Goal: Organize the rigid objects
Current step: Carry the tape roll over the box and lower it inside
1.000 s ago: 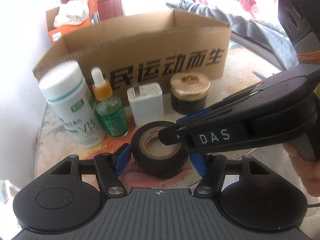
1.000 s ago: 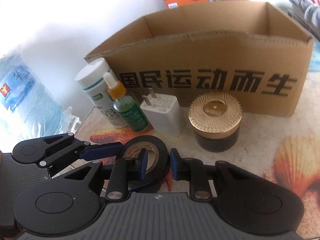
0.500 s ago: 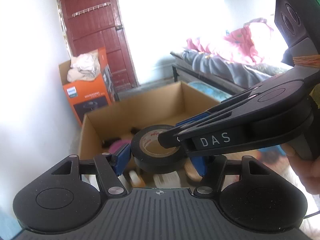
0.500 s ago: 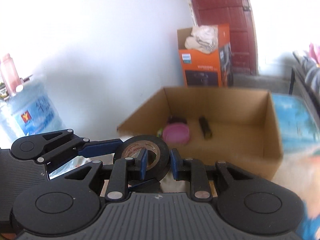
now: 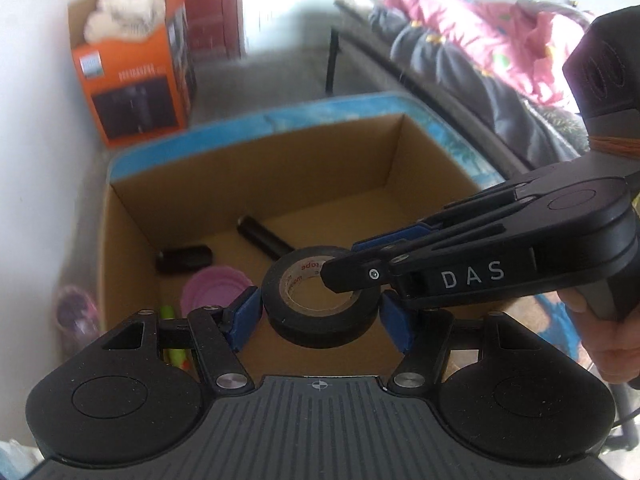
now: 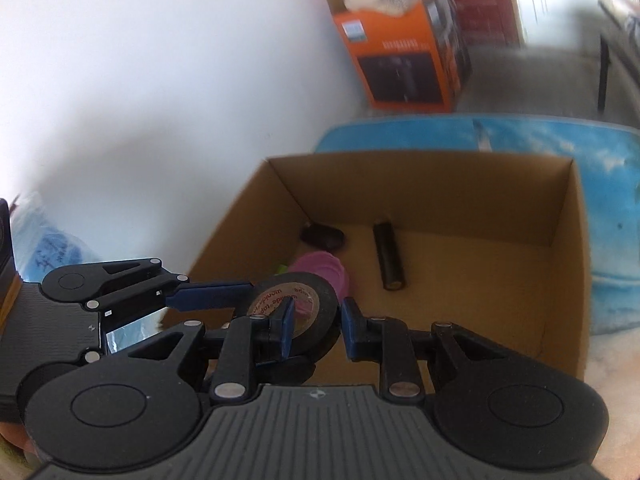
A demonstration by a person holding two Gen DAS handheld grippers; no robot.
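The roll of tape (image 5: pixel 320 312) covers part of the black cylinder (image 5: pixel 260 236) on the cardboard box (image 5: pixel 256 168) floor. In the right wrist view it masks half the pink lid (image 6: pixel 324 268). The green item (image 5: pixel 170 316) near the box's left wall hides behind the left gripper's linkage. Print on the orange carton (image 5: pixel 132 88) is too blurred to read. The bed (image 5: pixel 480 60) runs off the frame.
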